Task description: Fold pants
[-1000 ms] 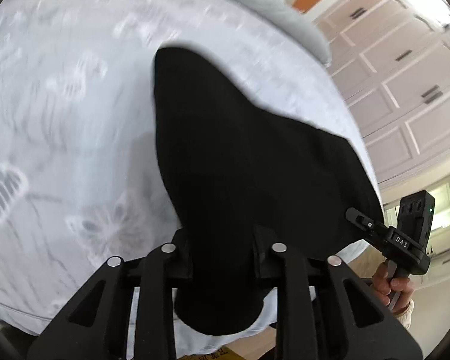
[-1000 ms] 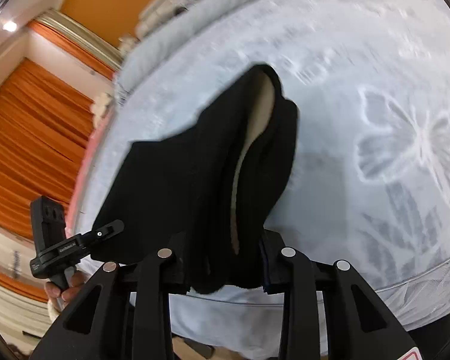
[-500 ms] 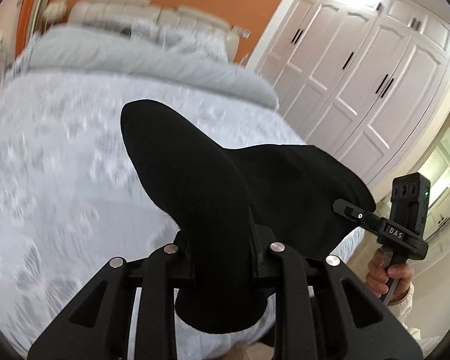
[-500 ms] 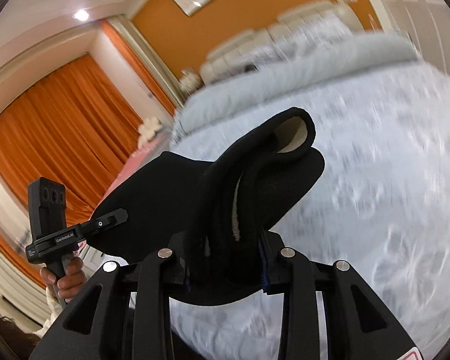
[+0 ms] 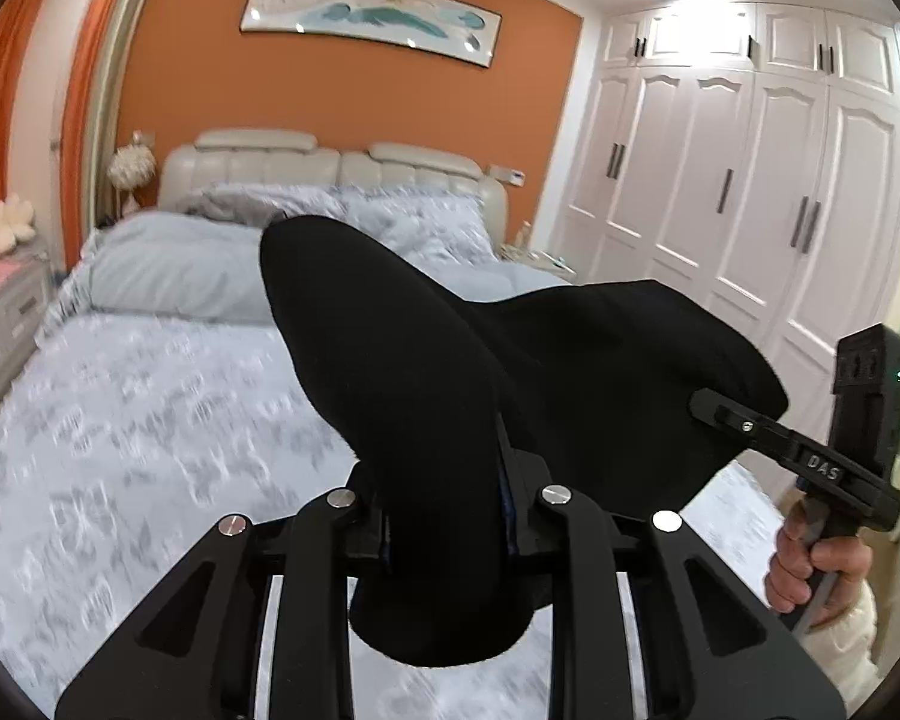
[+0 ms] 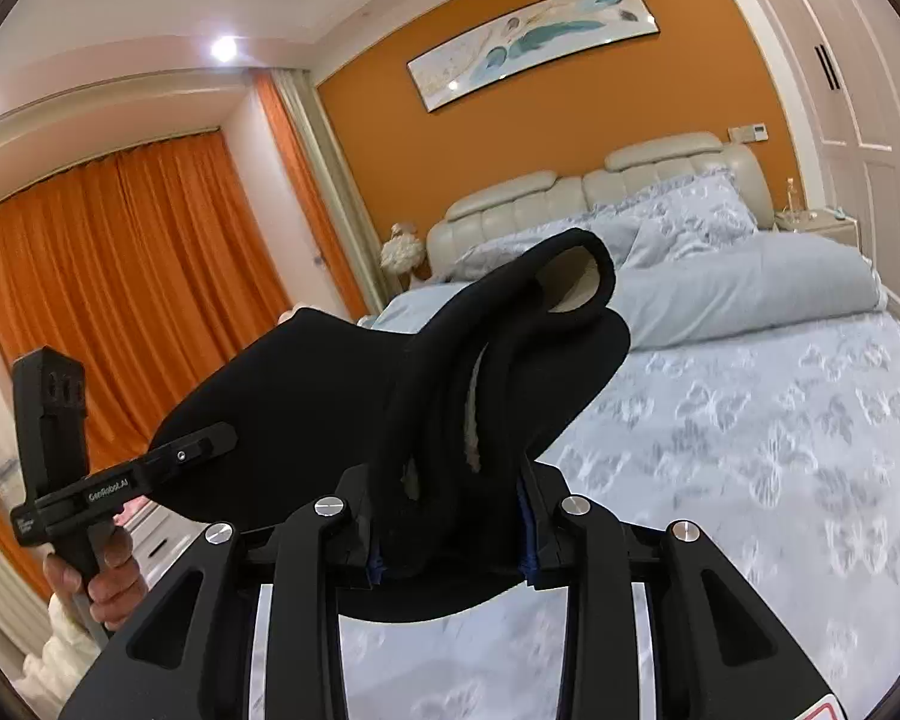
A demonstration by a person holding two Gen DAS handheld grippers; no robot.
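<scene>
left wrist view: left tool [image 5: 444,516] clenched on a thick bunch of the black pants [image 5: 426,396]; cloth fills the gap between both fingers and hangs out in a rounded lump below them; pants held up in the air above the bed [image 5: 138,420], stretched rightward to the right tool [image 5: 744,420], whose tips bite the far edge of the fabric; person's right hand [image 5: 810,564] wraps that tool's handle, white sleeve below it; a hump of cloth rises forward of the left tool, hiding part of the pillows [image 5: 402,216]; white wardrobe [image 5: 750,180] along the right wall; framed painting [image 5: 369,18] on the orange wall over the headboard.

right wrist view: right tool [image 6: 450,534] gripping a folded, layered edge of the pants [image 6: 306,396]; pale lining shows inside the fold near the top; fabric spans leftward to the left tool [image 6: 210,441], closed on the other end; left hand [image 6: 102,582] on its handle; orange curtains [image 6: 120,276] behind; bed [image 6: 750,432] with grey patterned cover lies beneath and beyond, not touching the raised cloth so far as seen.
</scene>
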